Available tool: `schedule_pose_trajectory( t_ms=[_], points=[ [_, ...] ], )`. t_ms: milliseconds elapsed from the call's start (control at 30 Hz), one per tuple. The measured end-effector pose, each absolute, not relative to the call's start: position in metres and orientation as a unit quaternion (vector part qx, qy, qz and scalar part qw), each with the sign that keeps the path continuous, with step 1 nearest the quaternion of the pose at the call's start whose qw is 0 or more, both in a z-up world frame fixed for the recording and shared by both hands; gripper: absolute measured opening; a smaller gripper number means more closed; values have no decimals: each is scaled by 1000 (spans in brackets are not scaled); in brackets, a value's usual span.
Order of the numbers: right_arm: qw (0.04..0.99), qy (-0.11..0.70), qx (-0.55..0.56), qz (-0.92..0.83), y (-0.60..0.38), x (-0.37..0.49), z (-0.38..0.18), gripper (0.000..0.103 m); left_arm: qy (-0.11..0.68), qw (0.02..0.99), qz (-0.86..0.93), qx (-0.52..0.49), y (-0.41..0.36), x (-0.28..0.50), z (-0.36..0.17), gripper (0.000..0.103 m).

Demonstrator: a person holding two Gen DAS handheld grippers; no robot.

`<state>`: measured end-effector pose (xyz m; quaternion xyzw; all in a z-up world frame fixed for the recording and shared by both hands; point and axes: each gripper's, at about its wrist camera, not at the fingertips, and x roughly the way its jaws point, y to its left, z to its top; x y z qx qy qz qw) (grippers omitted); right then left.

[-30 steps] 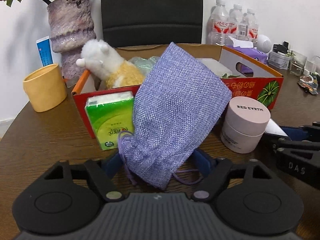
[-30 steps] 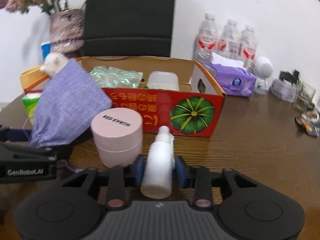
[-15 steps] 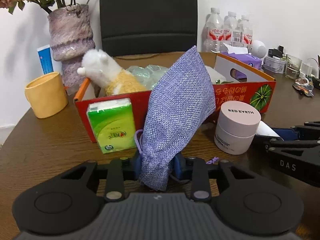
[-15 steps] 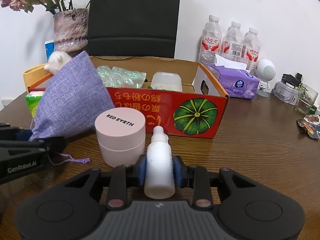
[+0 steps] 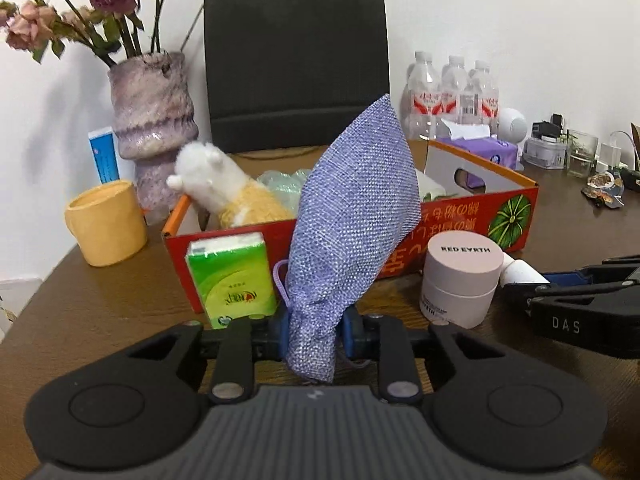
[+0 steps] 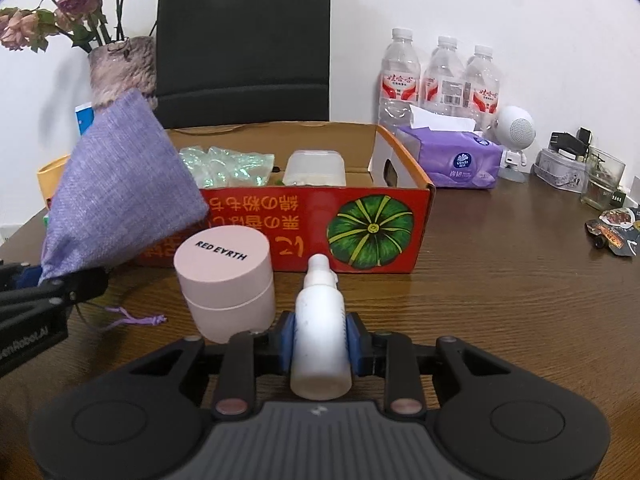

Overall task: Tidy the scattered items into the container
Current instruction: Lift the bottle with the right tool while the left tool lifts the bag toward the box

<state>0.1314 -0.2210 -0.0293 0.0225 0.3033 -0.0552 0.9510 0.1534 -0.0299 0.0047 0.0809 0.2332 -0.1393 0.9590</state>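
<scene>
With the pouch (image 5: 352,216) pinched at its neck in the left gripper (image 5: 313,334) and the bottle (image 6: 320,336) clamped in the right gripper (image 6: 320,342), both held before the box (image 6: 400,240), each should be lifted clear of its near wall before release.

Dark wood-grain bench (image 6: 500,280) — rounded front edge — stands against a plain white wall (image 6: 480,8). A black paper bag (image 5: 296,68) stands upright at the wall; lighting is even, with soft shadows.
</scene>
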Motion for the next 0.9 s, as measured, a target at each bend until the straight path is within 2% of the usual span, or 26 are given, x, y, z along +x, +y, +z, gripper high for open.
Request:
schedule_pose_trajectory(
  t_ms=[433,667,900],
  points=[
    [958,284,18,-22,-207,111,-14,26,218,965,-131,68,-23,122,21,22],
    [955,293,50,-18,-211,95,-5,26,237,961,-139,33,-14,94,33,22],
    [954,296,33,-14,-201,66,17,26,249,958,-143,20,0,67,55,22]
  ],
)
